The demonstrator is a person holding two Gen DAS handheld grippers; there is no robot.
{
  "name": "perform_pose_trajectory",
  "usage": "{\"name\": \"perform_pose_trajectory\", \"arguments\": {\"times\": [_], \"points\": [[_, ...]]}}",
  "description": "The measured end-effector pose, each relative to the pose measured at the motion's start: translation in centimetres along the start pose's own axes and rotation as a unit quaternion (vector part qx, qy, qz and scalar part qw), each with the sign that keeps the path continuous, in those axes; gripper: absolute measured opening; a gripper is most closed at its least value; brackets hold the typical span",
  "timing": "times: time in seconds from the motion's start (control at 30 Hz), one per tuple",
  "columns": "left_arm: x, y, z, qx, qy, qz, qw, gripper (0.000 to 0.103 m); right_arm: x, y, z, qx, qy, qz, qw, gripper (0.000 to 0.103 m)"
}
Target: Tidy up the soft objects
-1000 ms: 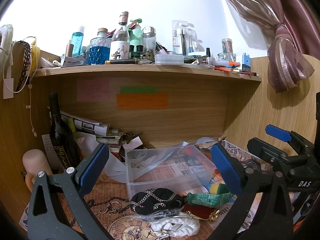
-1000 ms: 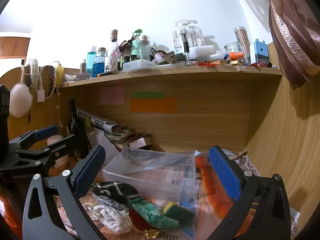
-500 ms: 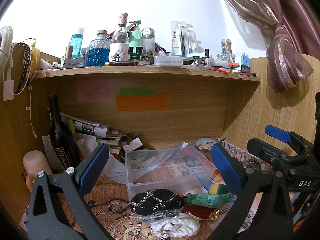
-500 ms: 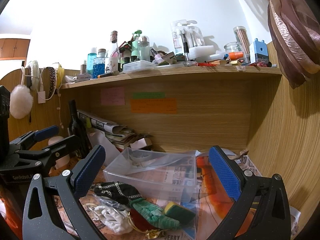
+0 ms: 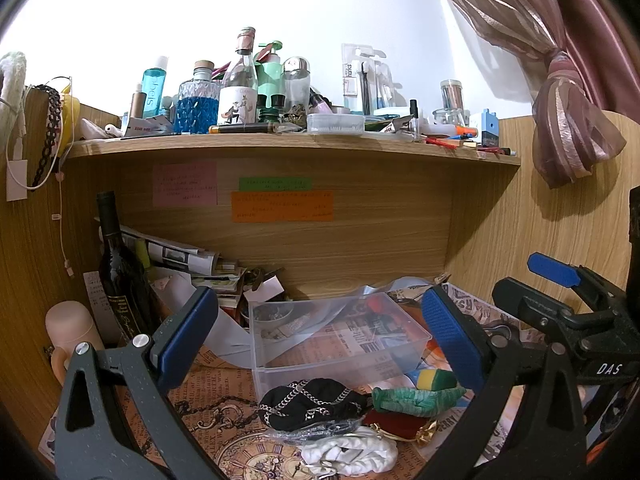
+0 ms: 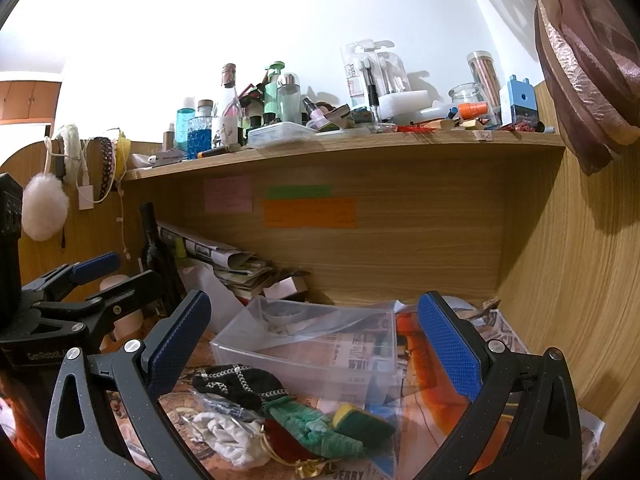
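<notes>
Clear plastic bin point(image 5: 340, 340) sits open on the papered desk, under the wooden shelf point(image 5: 288, 146). Left gripper point(image 5: 320, 336) and right gripper point(image 6: 314, 336) both hover short of the bin, jaws spread wide, gripping nothing. Just in front of the bin: black chain-trimmed pouch point(image 5: 310, 402), green cloth point(image 5: 416, 400), white cloth point(image 5: 352, 454), yellow-green sponge point(image 5: 434, 378).

We see clear glossy plastic bin point(image 5: 340, 344), matt woodgrain shelf point(image 5: 288, 146), knit cloth pouch point(image 5: 312, 402), printed paper on desk point(image 5: 224, 396).
</notes>
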State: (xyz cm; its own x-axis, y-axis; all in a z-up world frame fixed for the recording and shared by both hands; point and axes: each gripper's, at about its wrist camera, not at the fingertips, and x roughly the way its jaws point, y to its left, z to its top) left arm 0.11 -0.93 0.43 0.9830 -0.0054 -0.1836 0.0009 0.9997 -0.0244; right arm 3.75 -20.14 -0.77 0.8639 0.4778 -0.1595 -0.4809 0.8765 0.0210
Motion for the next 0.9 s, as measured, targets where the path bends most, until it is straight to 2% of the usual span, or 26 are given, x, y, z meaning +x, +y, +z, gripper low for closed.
{"name": "perform_pose_trajectory", "arguments": {"times": [0.9], "points": [[0.09, -0.46, 0.28, 0.002, 0.003, 0.000, 1.0000, 0.103, 0.10, -0.11, -0.08, 0.004, 0.003, 0.000, 1.000, 0.103]]}}
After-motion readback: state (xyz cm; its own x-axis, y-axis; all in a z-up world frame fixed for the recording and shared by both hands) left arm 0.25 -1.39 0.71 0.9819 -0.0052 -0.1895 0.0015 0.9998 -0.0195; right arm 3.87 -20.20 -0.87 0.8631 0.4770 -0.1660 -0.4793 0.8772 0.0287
